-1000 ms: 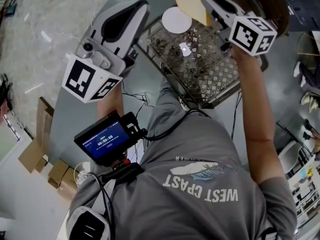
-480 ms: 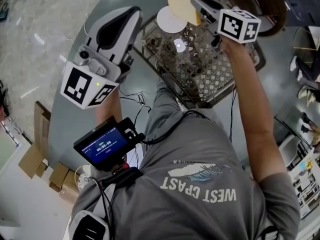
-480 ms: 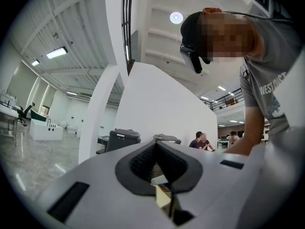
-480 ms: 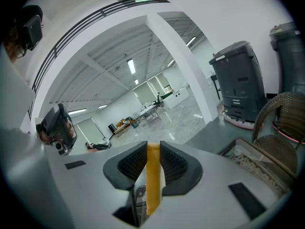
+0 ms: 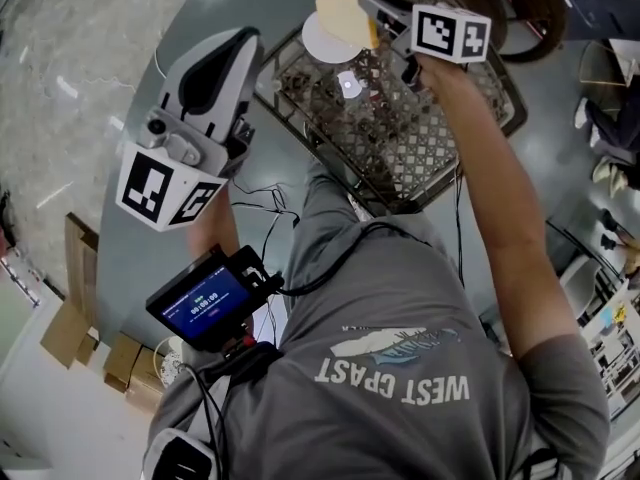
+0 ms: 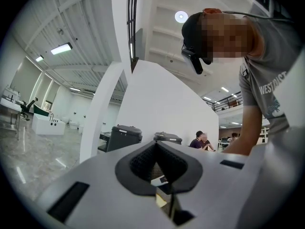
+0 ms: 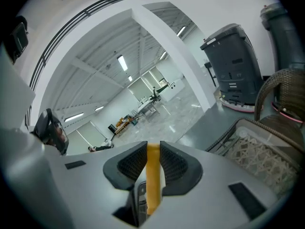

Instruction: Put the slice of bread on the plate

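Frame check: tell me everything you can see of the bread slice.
The bread slice is pale tan with a darker yellow-brown crust, seen edge-on in the right gripper view. It is clamped in the jaws of the right tool, its broad face turned to the head view. There it overlaps the rim of the white plate; whether they touch cannot be told.

- Pale yellow square slice of bread (image 5: 343, 16), golden-brown crust.
- White round plate (image 5: 322, 44).
- Brown wicker basket (image 5: 400, 140), lattice-patterned.
- Grey round table (image 5: 135, 243).
- Light grey left gripper (image 5: 240, 43) and right gripper (image 5: 372, 13): white cubes, black square markers.
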A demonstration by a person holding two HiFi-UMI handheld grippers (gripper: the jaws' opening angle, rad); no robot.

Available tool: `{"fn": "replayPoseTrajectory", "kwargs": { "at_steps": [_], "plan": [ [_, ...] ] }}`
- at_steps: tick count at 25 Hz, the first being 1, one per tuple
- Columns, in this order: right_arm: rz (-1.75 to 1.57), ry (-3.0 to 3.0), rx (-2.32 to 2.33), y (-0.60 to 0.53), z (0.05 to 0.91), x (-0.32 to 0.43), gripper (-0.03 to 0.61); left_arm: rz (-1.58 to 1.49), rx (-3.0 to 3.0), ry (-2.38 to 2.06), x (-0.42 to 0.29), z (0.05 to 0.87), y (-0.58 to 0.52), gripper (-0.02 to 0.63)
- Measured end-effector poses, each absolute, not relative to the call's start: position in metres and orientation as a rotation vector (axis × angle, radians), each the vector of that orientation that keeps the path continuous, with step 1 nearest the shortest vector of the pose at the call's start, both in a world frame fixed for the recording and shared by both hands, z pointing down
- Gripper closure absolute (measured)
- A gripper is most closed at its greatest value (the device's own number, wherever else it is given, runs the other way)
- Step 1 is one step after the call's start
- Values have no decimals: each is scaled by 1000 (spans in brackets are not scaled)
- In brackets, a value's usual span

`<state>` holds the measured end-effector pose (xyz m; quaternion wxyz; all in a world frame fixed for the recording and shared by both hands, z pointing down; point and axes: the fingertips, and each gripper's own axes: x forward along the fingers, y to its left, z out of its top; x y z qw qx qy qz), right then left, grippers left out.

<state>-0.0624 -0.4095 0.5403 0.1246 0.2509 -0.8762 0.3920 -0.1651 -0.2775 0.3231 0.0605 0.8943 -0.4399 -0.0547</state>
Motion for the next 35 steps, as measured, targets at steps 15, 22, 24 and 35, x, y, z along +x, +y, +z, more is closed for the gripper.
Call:
{"fn": "replayPoseTrajectory", "kwargs": {
  "at_steps": [15, 22, 24, 35],
  "plan": [
    [1454, -2434, 758, -416, 608, -86, 497, -186, 2625, -1324, -188, 360, -272, 607],
    [1548, -2381, 753, -422, 632, -95, 497, -190, 2595, -1320, -194, 371, -274, 607],
    [1585, -2360, 756, -422, 640, -95, 497, -191, 2587, -1318, -194, 375, -274, 607],
    [1638, -2252, 786, -426, 679, -92, 495, -198, 2554, -1301, -195, 391, -275, 607]
  ]
}}
